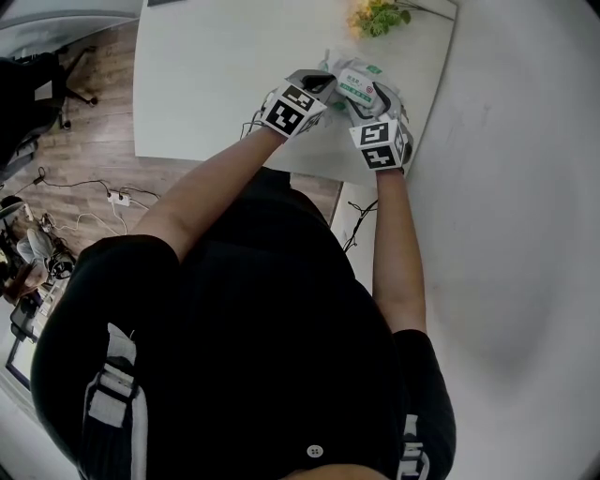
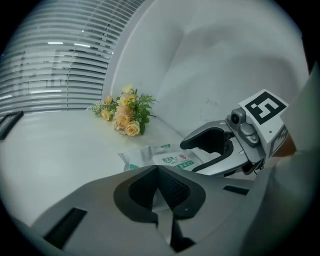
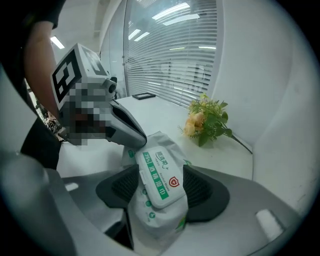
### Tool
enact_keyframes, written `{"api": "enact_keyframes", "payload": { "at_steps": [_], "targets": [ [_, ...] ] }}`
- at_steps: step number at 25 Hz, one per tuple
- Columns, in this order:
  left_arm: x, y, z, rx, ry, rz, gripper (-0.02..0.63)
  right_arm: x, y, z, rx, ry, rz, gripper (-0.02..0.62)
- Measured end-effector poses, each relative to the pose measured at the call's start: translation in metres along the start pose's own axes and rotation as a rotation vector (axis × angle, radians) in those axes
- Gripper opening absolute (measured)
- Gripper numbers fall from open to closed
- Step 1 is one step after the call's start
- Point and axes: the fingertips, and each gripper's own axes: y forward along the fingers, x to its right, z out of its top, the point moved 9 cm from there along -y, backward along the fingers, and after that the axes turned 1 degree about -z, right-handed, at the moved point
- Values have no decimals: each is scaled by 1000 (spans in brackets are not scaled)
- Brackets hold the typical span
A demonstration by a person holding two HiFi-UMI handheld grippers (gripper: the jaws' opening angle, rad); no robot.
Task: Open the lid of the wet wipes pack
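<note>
The wet wipes pack is white with green print and sits over the far right part of the white table. In the right gripper view my right gripper is shut on the pack, one dark pad on each side. Its flat white lid lies closed, facing the camera. My left gripper comes in from the left, its tip against the pack's far left corner. In the left gripper view its jaws stand shut, with a thin white strip of wrapper between the pads. The pack shows just beyond them.
A bunch of yellow flowers lies on the table past the pack, near the curved white wall. A dark flat object rests far back by the window blinds. Left of the table are a black chair and cables on the wooden floor.
</note>
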Motion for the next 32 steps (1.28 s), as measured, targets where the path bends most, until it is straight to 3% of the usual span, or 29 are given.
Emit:
{"api": "enact_keyframes", "payload": {
  "at_steps": [16, 24, 28, 32],
  "targets": [
    [-3, 14, -3, -89, 33, 5, 5, -2, 4, 5, -32, -118, -19, 292],
    [-3, 13, -4, -95, 22, 6, 5, -2, -3, 10, 12, -110, -47, 291],
    [-3, 11, -4, -100, 21, 6, 5, 8, -19, 25, 97, -64, -113, 242],
    [-3, 11, -4, -98, 20, 6, 5, 19, -18, 29, 95, -61, -132, 242]
  ]
}}
